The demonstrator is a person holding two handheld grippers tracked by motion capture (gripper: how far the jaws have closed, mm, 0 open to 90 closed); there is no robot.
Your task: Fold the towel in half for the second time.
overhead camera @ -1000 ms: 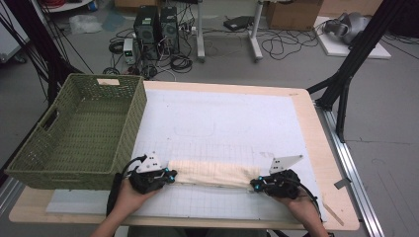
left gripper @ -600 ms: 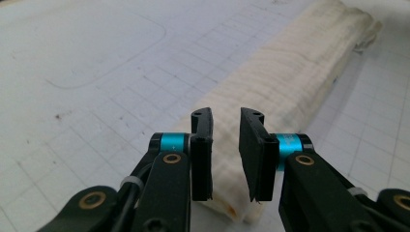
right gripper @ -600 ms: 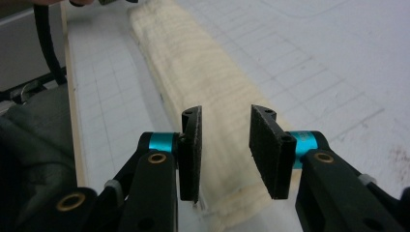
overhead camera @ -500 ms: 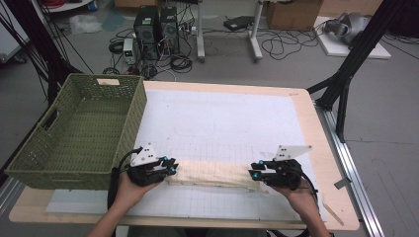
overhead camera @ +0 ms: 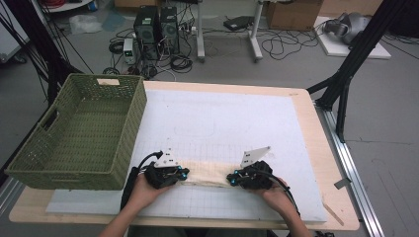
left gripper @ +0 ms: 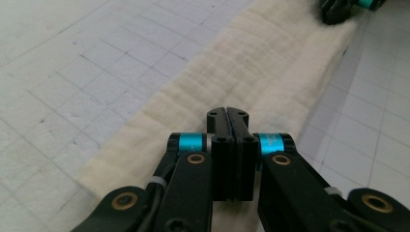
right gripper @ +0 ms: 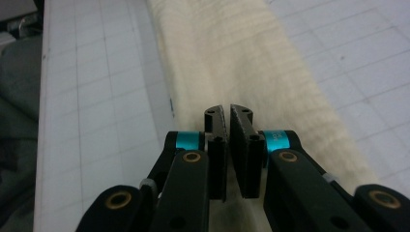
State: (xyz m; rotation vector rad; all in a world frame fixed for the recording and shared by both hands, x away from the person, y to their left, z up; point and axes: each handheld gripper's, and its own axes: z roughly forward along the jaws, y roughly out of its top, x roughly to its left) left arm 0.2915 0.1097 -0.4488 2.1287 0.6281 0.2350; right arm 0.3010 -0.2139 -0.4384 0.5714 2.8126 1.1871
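A cream towel [overhead camera: 207,173], folded into a long strip, lies on the white gridded mat [overhead camera: 222,118] near the front edge. My left gripper [overhead camera: 183,174] rests at its left end and my right gripper [overhead camera: 231,177] at its right end, tips facing each other. In the left gripper view the jaws [left gripper: 227,112] have just been closing and stand shut over the towel [left gripper: 270,63], no cloth seen between them. In the right gripper view the jaws [right gripper: 226,110] have just been closing too, with only a thin slit left, above the towel [right gripper: 232,53].
A green woven basket [overhead camera: 131,133] stands at the table's left, overhanging the edge. The mat stretches bare behind the towel. Black frame legs stand past the right edge [overhead camera: 341,94]. Computers and cables lie on the floor beyond the table.
Both grippers have slid inward along the towel toward each other, the right one farther. Their jaws opened midway and are shut again now.
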